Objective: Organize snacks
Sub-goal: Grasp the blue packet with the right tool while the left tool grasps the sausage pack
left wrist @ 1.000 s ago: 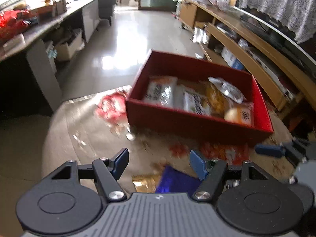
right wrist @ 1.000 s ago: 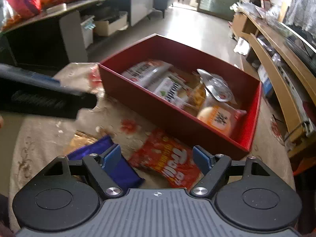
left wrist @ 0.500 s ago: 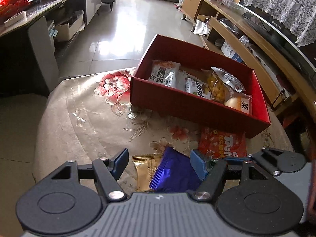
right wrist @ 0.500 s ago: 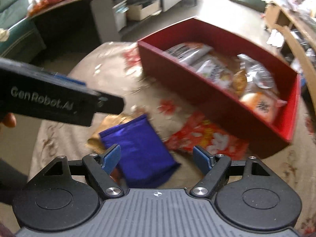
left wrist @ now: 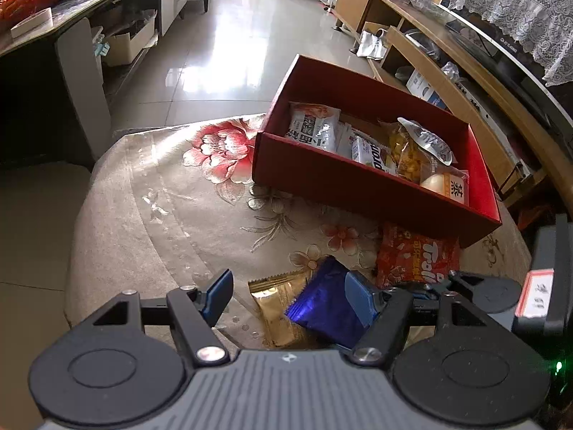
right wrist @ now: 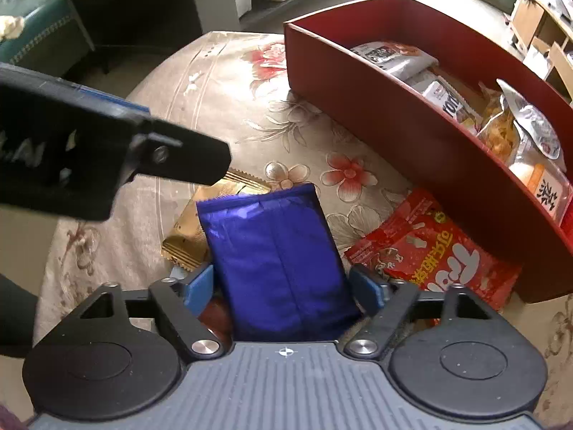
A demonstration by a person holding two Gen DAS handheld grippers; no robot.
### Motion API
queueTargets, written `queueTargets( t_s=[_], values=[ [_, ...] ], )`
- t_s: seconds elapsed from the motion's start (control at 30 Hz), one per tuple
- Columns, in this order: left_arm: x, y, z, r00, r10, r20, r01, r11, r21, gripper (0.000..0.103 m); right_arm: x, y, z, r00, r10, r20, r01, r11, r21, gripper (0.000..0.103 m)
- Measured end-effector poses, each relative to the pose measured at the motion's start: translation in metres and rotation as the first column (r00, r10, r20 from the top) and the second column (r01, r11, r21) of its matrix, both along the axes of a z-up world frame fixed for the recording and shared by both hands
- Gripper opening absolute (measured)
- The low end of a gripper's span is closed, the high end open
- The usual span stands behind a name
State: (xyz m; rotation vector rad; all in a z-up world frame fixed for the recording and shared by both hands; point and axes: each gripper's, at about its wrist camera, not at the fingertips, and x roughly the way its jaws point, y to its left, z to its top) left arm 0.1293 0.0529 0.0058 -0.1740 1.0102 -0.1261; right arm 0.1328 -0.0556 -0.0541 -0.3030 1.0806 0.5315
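Right wrist view is showing the right gripper point(right wrist: 283, 288) closing its jaws around the blue snack packet point(right wrist: 275, 251) lying near the bench's front edge, pads not yet pressing. Left gripper point(left wrist: 286, 295) is hovering apart. Next: clamp, lift, drop into the red box point(right wrist: 394, 114).

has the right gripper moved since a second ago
Yes. The right tongs came down toward the table, away from the red box, now straddling the blue packet, jaws just closing.
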Motion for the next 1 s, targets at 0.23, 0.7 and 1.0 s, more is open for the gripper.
queueTargets(
  t_s=[0.23, 0.7, 1.0],
  values=[
    [-0.001, -0.003, -0.003, 1.0, -0.016, -0.016, 0.016, 1.0, 0.001, 0.071, -0.021, -0.024, 0.014, 0.995, -0.102, 0.0, 0.102, 0.995, 0.016, 0.067],
    [-0.004, -0.014, -0.016, 0.996, -0.049, -0.072, 0.049, 0.999, -0.009, 0.072, -0.049, -0.05, 0.011, 0.997, -0.079, 0.011, 0.079, 0.997, -0.026, 0.093],
    [-0.008, -0.017, -0.024, 0.989, -0.081, -0.124, 0.075, 0.996, -0.054, 0.072, -0.039, -0.043, -0.001, 0.996, -0.088, 0.02, 0.089, 0.995, -0.044, 0.078]
  ],
)
